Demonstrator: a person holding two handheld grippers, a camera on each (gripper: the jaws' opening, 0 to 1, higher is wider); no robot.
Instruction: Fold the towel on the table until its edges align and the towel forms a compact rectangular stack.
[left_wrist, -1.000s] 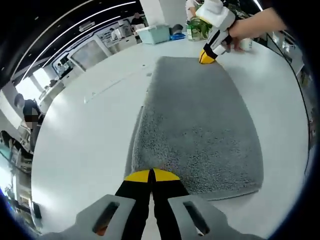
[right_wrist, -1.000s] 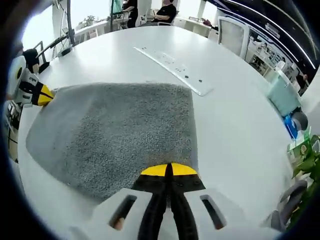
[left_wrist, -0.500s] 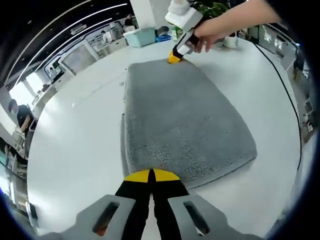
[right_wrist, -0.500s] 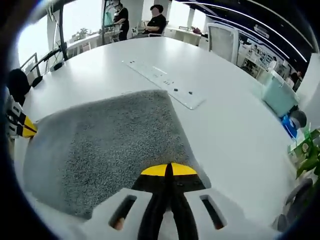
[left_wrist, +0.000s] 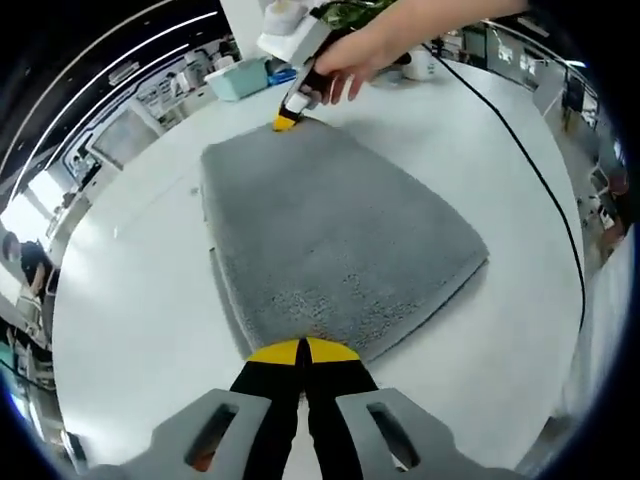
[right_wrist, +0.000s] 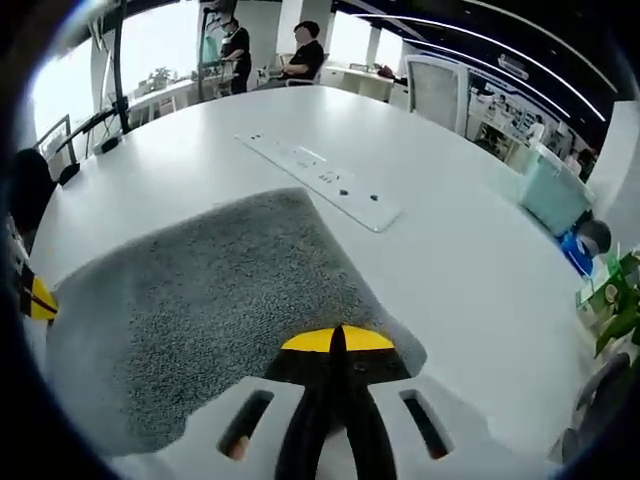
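A broad white table (right_wrist: 470, 270) in an open-plan office carries the folded grey towel (left_wrist: 330, 240) at its middle; a flush socket strip (right_wrist: 320, 180) runs just beyond the towel, people sit far behind. Left gripper (left_wrist: 303, 350) is clenched on the towel's near edge; right gripper (right_wrist: 337, 340) is clamped on the opposite corner, the pinched cloth hidden under the yellow tips.

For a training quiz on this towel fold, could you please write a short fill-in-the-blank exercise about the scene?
1. The towel is ____ in colour.
2. The left gripper and the right gripper are each shut on a ____ of the towel.
3. The jaw tips of both grippers are ____ in colour.
4. The towel lies on a ____ table.

Missing words: grey; corner; yellow; white
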